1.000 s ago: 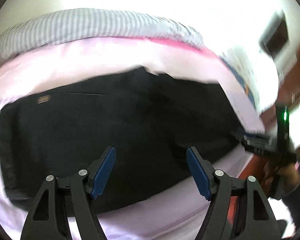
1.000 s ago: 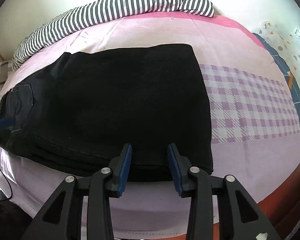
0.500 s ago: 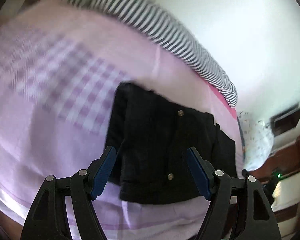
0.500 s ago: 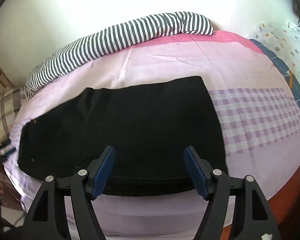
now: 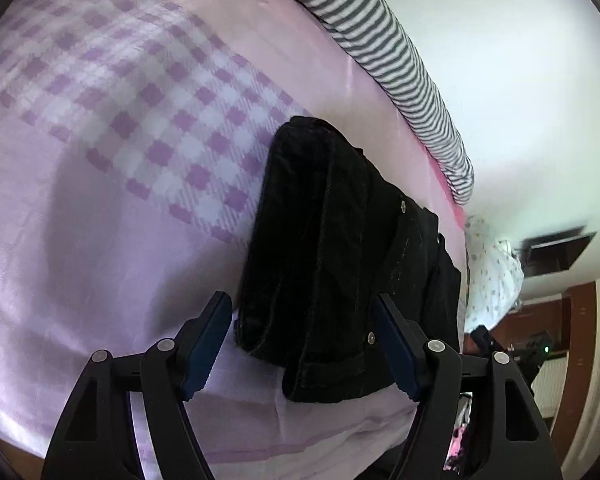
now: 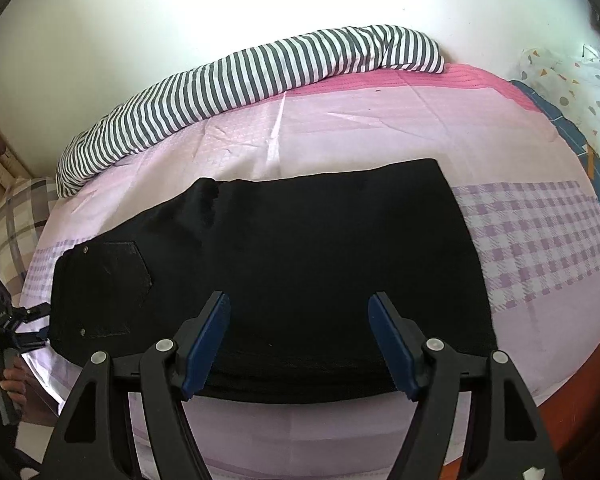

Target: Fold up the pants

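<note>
Black pants (image 6: 300,248) lie folded flat across the pink and lilac bed sheet (image 6: 380,128), with a back pocket (image 6: 116,280) at their left end. My right gripper (image 6: 300,308) hovers open above the pants' near edge, its blue pads clear of the cloth. In the left wrist view the pants (image 5: 340,260) run away from the camera, waist end nearest. My left gripper (image 5: 302,308) stands open just over that waist end, gripping nothing. The left gripper (image 6: 16,320) also shows at the far left of the right wrist view, held by a hand.
A striped black-and-white blanket (image 6: 240,80) lies bunched along the wall at the back of the bed. A patterned pillow (image 6: 580,80) sits at the right end and a plaid cushion (image 6: 16,216) at the left. The red-brown bed frame (image 6: 572,408) edges the mattress.
My right gripper's jaws have spread wide and it has lifted back from the pants' near edge. My left gripper has swung round and rolled to face the waist end.
</note>
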